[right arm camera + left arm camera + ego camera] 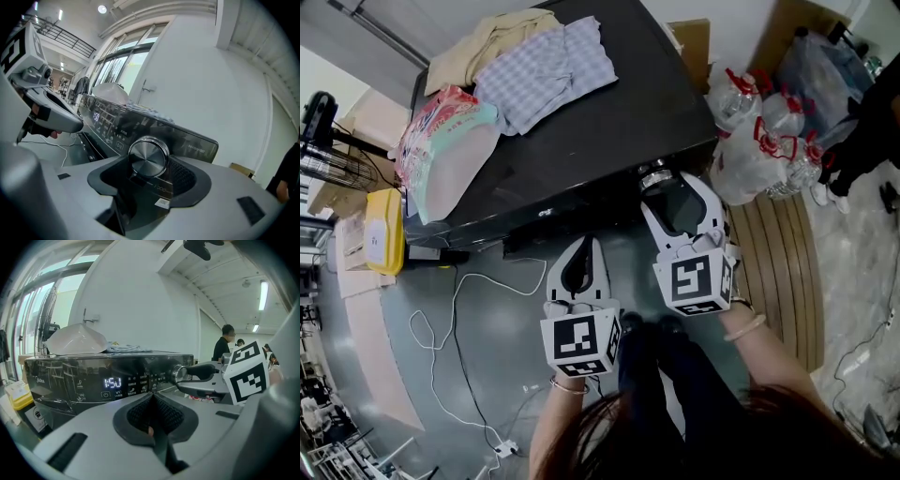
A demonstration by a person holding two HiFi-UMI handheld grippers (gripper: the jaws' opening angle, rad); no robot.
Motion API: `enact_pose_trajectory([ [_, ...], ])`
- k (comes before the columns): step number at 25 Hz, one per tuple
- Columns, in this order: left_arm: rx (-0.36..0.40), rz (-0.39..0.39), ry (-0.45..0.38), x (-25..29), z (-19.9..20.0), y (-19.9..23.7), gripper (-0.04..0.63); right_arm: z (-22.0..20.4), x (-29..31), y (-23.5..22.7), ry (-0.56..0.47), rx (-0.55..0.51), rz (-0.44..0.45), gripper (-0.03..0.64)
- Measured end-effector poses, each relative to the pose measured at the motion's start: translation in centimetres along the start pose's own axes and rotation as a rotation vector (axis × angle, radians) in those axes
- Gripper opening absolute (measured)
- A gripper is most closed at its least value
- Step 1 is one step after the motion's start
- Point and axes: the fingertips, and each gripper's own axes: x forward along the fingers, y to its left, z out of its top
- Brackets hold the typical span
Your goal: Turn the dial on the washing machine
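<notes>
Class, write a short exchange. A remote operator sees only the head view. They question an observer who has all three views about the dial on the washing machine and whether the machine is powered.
Operator: In the head view the right gripper is at the dial. Is it clamped on?
Observer: No. The right gripper view shows the dial between the jaws, which stand apart, with the pads apparently clear of its rim.
Operator: Is the washing machine on? I can't see its front panel from above.
Observer: Yes. In the left gripper view the display is lit and reads 1:50.
</notes>
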Motion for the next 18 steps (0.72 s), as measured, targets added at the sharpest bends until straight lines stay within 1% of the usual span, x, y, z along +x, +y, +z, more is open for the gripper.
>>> enact_pose_trajectory([
  [5,-0.007,-0.003,0.003,0.37,0.13,0.10,0.014,0.06,0.17,-0.01,-0.009,0.010,-0.014,0.284],
  [8,-0.014,0.000,0.010,0.45,-0.03,0.24,0.015,0.06,0.22,0.07,-0.019,0.049,-0.018,0.287],
  [11,-0.017,-0.001,0.011,0.41,-0.09,0.22,0.015,0.04,0.21,0.06,-0.030,0.138,-0.008,0.287],
  [16,-0.015,-0.004,0.011,0.43,-0.02,0.14,0.014,-0.02,0.17,-0.10,-0.045,0.318,0.016,0.285],
  [18,-0.017,-0.001,0.013,0.44,-0.09,0.22,0.014,-0.20,0.17,-0.18,-0.050,0.370,0.020,0.285],
])
